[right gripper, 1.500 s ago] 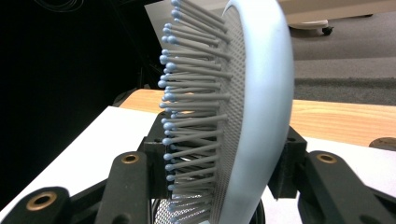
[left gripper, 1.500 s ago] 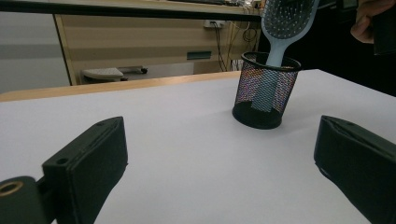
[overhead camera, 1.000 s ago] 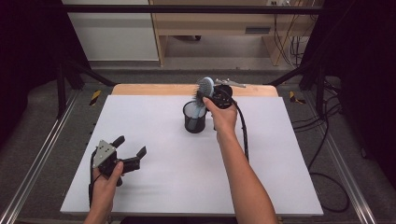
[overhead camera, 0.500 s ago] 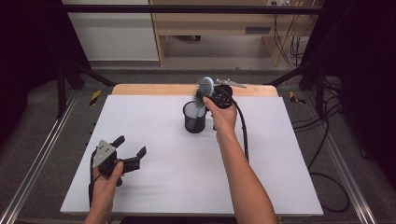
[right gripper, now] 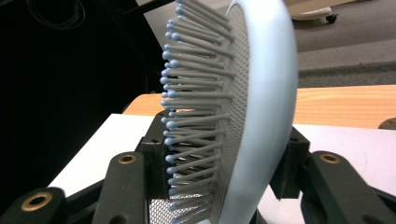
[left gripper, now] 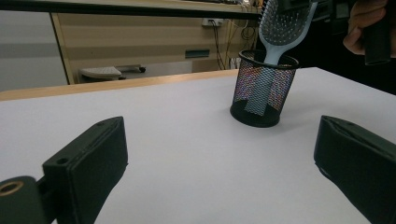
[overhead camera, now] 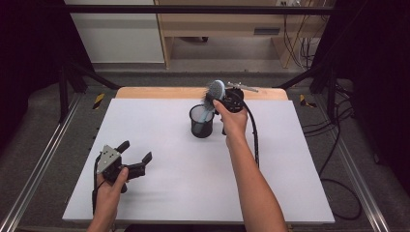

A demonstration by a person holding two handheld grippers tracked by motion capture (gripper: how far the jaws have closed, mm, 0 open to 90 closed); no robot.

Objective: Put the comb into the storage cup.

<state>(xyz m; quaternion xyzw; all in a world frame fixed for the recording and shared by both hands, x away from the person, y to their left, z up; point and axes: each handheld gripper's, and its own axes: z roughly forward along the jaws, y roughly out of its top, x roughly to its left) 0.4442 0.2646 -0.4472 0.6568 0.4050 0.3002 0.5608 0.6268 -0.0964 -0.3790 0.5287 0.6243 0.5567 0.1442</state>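
High view: a white table (overhead camera: 169,193) fills the middle of the scene, with a strip of bare wood along its far edge and a dark floor and black frame rails around it. Near the far middle of the table stands a black mesh cup (overhead camera: 201,121), upright. A pale blue hairbrush (overhead camera: 214,92) stands in it handle down, tilted, with its bristled head rising above the cup's rim. The right gripper (overhead camera: 223,99) sits just behind and to the right of the cup, held by the person's right hand (overhead camera: 234,121), whose forearm reaches in from the bottom edge; a black cable trails back along that arm. In the right gripper view, the two black jaws are clamped on the brush head (right gripper: 243,107), one against the grey bristles and one against the smooth blue back. The left gripper (overhead camera: 134,163) rests low over the near left part of the table, well apart from the cup, held by the person's left hand (overhead camera: 111,186), with a grey plate on top. Its jaws stand wide apart and hold nothing. The left gripper view looks across the bare tabletop between those two spread jaws toward the cup (left gripper: 264,88), where the brush handle (left gripper: 261,91) shows through the mesh and the brush head (left gripper: 285,23) leans above the rim.
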